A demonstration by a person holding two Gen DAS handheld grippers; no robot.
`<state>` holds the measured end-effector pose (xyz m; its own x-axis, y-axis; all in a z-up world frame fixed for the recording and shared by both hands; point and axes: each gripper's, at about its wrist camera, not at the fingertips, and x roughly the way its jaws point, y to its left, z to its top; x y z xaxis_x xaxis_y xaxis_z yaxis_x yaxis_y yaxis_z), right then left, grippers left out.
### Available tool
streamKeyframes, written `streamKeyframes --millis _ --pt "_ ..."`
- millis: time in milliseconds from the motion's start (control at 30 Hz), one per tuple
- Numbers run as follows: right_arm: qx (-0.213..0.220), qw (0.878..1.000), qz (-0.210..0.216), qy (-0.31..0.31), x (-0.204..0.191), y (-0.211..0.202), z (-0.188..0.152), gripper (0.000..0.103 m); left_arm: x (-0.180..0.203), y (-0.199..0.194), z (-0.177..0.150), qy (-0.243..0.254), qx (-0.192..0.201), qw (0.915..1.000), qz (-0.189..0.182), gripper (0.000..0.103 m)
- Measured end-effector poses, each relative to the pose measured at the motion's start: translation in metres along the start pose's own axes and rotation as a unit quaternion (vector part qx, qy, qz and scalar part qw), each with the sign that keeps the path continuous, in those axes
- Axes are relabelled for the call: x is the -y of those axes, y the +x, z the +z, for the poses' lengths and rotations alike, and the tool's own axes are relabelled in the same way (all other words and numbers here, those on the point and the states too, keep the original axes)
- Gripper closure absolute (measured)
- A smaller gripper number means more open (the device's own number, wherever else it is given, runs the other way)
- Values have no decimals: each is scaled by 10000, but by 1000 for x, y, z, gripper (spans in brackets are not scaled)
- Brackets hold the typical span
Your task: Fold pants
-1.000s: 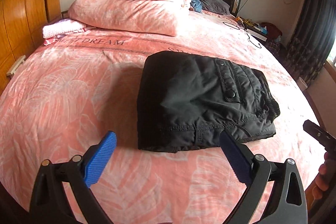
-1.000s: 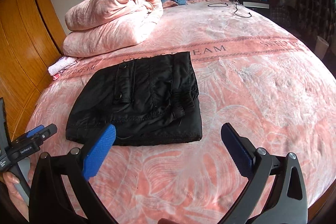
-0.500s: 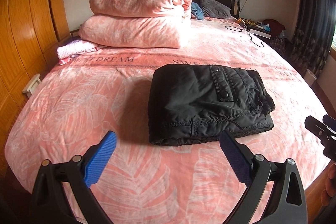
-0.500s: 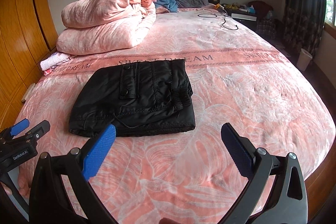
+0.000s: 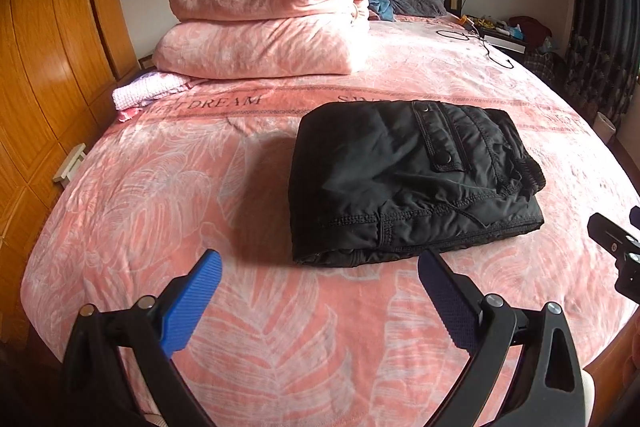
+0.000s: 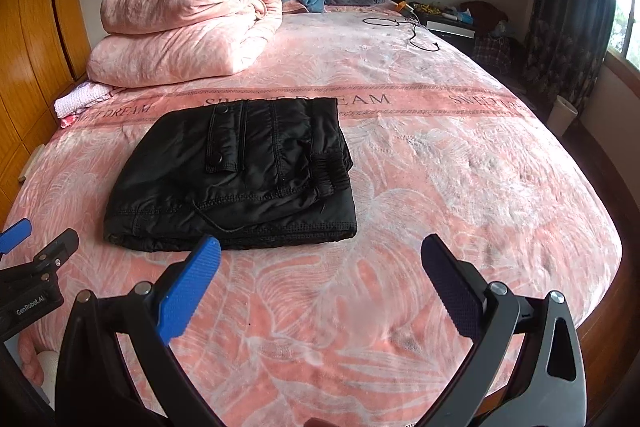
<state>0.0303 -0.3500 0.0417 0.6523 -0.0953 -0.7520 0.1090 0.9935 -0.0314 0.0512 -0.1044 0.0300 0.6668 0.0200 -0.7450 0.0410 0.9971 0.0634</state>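
Both tools have drawn back since a second ago. Left gripper (image 5: 320, 291) and right gripper (image 6: 320, 275) hang spread wide, empty. Black padded pants (image 5: 408, 183) lie folded square mid-bed on the pink leaf-print bedspread (image 5: 160, 195), untouched; folding looks finished.

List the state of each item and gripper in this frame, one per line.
black pants: folded into a compact rectangle, flat on the bedspread.
left gripper: open, empty, clear of the pants.
right gripper: open, empty.
pink duvet: folded, stacked near the headboard.
black cable: loose on the bed.
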Motion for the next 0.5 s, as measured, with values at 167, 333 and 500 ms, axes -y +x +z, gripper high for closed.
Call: streamKeyframes --millis 167,333,500 --pt "-107 9997 -163 -171 -7 17 -5 3 -6 18 -4 -156 -138 9998 24 4" --pt "-166 9996 -134 -181 -8 25 -6 3 -10 25 -8 -165 -190 9997 27 4" --pt "-160 9995 -147 -211 -8 27 -3 3 -12 29 -8 -165 -246 9996 31 4"
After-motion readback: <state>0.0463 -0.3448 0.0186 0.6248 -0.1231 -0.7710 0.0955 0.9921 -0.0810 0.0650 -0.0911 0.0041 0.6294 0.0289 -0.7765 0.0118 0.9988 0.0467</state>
